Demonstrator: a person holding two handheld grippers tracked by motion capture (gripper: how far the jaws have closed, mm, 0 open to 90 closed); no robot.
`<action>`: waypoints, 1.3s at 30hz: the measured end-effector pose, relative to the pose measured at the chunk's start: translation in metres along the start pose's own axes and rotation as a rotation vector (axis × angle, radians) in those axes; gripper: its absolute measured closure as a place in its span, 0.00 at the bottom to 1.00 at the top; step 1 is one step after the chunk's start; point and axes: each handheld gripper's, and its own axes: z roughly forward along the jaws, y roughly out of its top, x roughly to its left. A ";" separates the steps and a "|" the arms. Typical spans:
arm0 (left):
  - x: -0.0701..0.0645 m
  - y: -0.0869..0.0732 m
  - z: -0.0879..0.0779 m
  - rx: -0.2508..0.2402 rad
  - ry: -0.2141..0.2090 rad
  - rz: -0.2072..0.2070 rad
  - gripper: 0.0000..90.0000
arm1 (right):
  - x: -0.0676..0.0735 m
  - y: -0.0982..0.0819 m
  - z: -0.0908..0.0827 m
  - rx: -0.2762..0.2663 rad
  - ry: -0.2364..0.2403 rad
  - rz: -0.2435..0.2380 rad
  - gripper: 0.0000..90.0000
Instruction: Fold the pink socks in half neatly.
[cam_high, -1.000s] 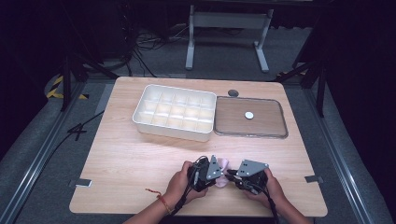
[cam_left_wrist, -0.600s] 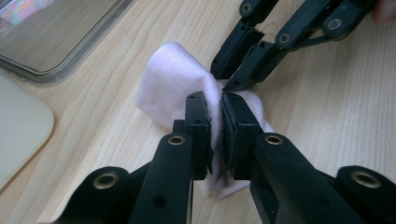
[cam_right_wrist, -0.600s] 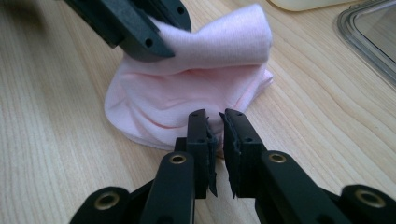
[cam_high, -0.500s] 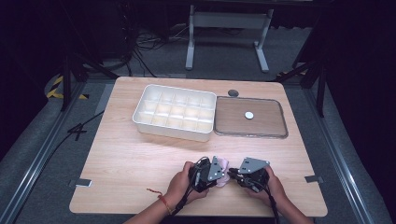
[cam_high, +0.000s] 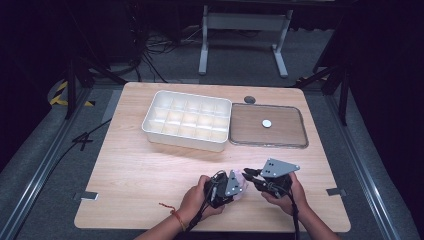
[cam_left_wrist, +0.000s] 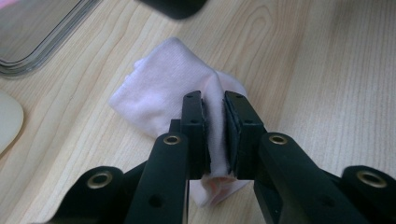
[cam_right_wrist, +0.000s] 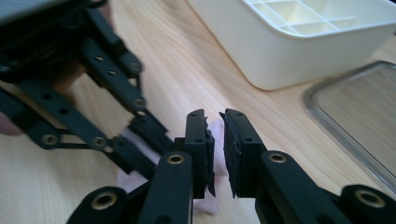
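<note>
The left gripper (cam_left_wrist: 215, 133) pinches the soft, light pink cloth (cam_left_wrist: 163, 93) at mid-frame by a raised fold, a good hold; the right gripper (cam_right_wrist: 215, 154) looks nearly closed, empty.

Black two-jaw left gripper (cam_high: 239, 183) and right gripper (cam_high: 250, 173) with brass rivets, grey three-cornered plates, trailing black cables; red string bracelet (cam_high: 172, 212) beside left gripper.

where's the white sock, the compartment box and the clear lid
white sock (cam_left_wrist: 159, 88), left gripper view, on its flat knit part beyond the jaws
compartment box (cam_high: 180, 140), high view, on its near outer wall
clear lid (cam_high: 270, 144), high view, on its near rim
</note>
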 end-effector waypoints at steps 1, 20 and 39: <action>0.000 0.000 0.000 -0.002 0.004 0.004 0.88 | 0.003 0.001 0.003 0.002 0.008 -0.013 0.89; -0.003 -0.004 -0.006 -0.015 -0.069 -0.036 0.83 | -0.003 -0.021 0.032 0.103 0.025 -0.006 0.97; -0.017 -0.008 -0.012 0.056 -0.107 0.062 0.97 | -0.004 -0.024 0.032 0.099 0.033 0.002 0.98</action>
